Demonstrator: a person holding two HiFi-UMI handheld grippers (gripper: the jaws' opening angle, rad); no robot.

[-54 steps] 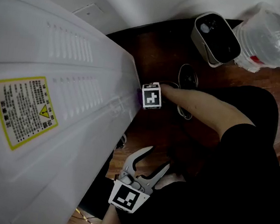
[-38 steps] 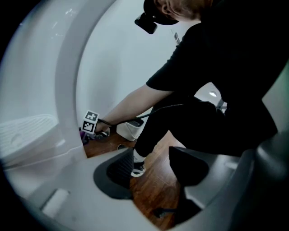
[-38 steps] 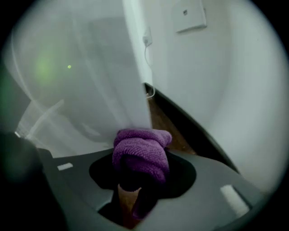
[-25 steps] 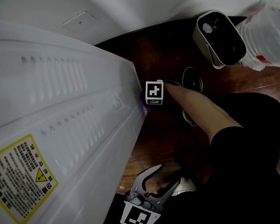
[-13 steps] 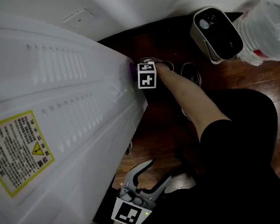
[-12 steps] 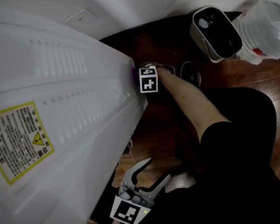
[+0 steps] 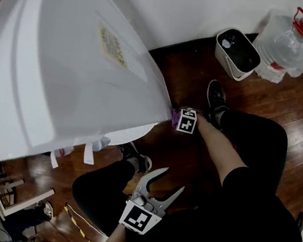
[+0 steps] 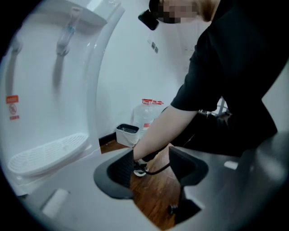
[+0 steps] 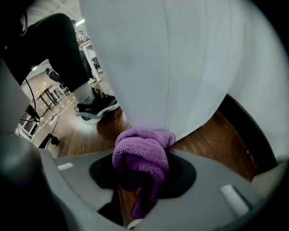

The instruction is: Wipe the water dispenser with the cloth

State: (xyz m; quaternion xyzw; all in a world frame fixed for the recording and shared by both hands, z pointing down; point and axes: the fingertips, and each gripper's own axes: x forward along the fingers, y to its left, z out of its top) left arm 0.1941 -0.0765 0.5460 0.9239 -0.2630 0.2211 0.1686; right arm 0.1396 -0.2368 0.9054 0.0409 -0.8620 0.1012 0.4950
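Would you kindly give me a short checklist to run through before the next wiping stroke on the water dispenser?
1. Grip on the cloth by the right hand-held gripper: ok, it is bunched between the jaws.
2. Contact between cloth and water dispenser: ok, the cloth meets the white body's lower edge.
3. Position of the left hand-held gripper: ok, jaws apart, nothing between them, held off the dispenser.
4. Loose cloth end: not ok, a tail hangs below the jaws and may drag.
5. Dispenser standing steady: cannot tell, no view shows its whole base.
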